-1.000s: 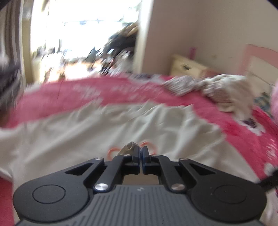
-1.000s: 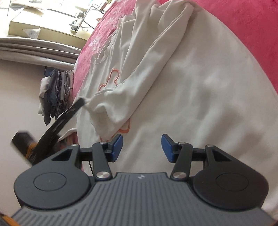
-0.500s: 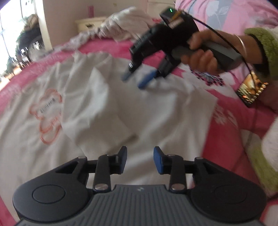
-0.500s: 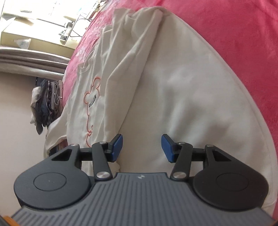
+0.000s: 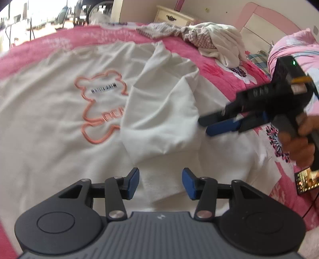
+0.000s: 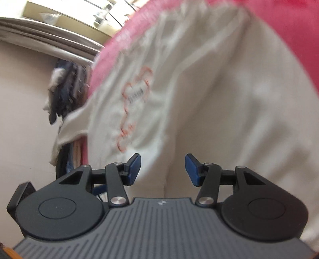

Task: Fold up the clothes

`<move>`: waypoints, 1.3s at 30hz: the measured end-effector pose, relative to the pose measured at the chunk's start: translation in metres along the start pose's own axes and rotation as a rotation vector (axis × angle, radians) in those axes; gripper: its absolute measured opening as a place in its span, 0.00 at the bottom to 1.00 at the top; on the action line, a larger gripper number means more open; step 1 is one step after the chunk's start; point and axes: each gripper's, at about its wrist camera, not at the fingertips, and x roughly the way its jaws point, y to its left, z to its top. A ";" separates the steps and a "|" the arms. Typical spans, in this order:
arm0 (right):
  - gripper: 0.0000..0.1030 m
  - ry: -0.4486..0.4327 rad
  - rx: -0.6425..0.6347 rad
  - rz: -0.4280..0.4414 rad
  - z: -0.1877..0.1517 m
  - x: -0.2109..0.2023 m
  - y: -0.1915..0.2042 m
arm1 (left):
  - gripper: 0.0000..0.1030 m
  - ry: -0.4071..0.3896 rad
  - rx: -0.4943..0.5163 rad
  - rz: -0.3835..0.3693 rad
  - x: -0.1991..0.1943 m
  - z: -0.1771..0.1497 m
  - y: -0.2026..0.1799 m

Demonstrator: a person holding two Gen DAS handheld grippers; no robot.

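A white T-shirt point(image 5: 49, 111) with an orange bear outline point(image 5: 99, 103) lies spread on the pink bed point(image 5: 223, 75). One sleeve point(image 5: 161, 111) is folded in over the chest. My left gripper point(image 5: 160, 184) hovers open just above the shirt's near part, nothing between its blue pads. In the left wrist view my right gripper point(image 5: 215, 125) comes in from the right, open, its tips beside the folded sleeve; a hand point(image 5: 299, 141) holds it. In the blurred right wrist view the right gripper point(image 6: 163, 169) stands open over the same shirt point(image 6: 229, 95).
A heap of other clothes point(image 5: 209, 37) lies at the far side of the bed, with a cream nightstand point(image 5: 175, 18) and pink headboard point(image 5: 267, 22) behind. A phone point(image 5: 307, 180) lies at the right edge. Hanging dark garments point(image 6: 61, 95) show in the right wrist view.
The left gripper, shut on the shirt a second ago, has let go and opened wide. The sleeve now lies folded over the chest. The right gripper has swung lower along the shirt.
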 end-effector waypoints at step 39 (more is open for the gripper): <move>0.28 -0.433 -0.635 -0.495 0.088 -0.023 -0.019 | 0.53 -0.112 0.475 0.385 0.114 0.217 -0.077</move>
